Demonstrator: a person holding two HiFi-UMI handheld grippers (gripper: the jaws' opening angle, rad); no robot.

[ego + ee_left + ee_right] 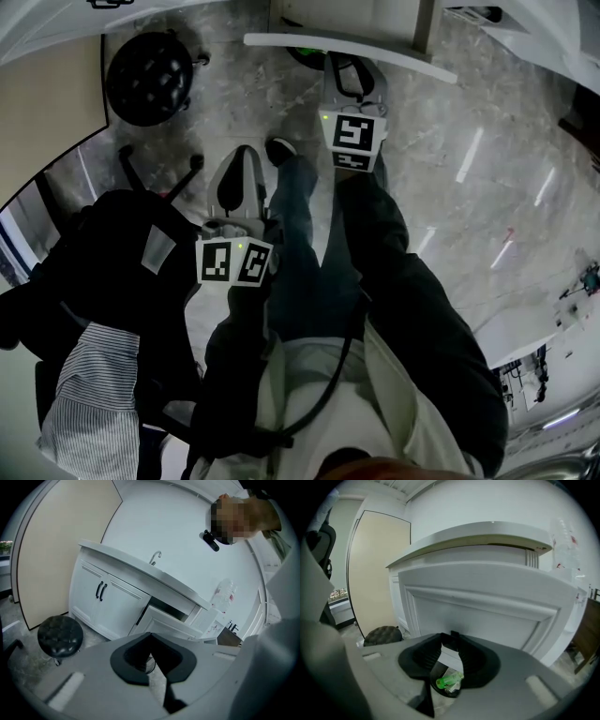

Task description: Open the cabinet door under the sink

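Legs in jeans (309, 244) take up most of the head view, standing on a glossy grey marble floor (469, 122). Far left there's a black tufted stool (150, 80). Past it a white sink cabinet (101, 602) sits against a white wall, with a white bench top (140, 566), a faucet (156, 556) and a beige panel (51, 550) on its left. The cabinet door (487, 616) under the sink is a white panelled one. It stands open, angled out from the cabinet, right in front of the right gripper (452, 637), whose fingers look clamped on its small black handle (453, 633). Left gripper (151, 637) hangs nearer, well back from the cabinet, fingers pressed together on nothing.
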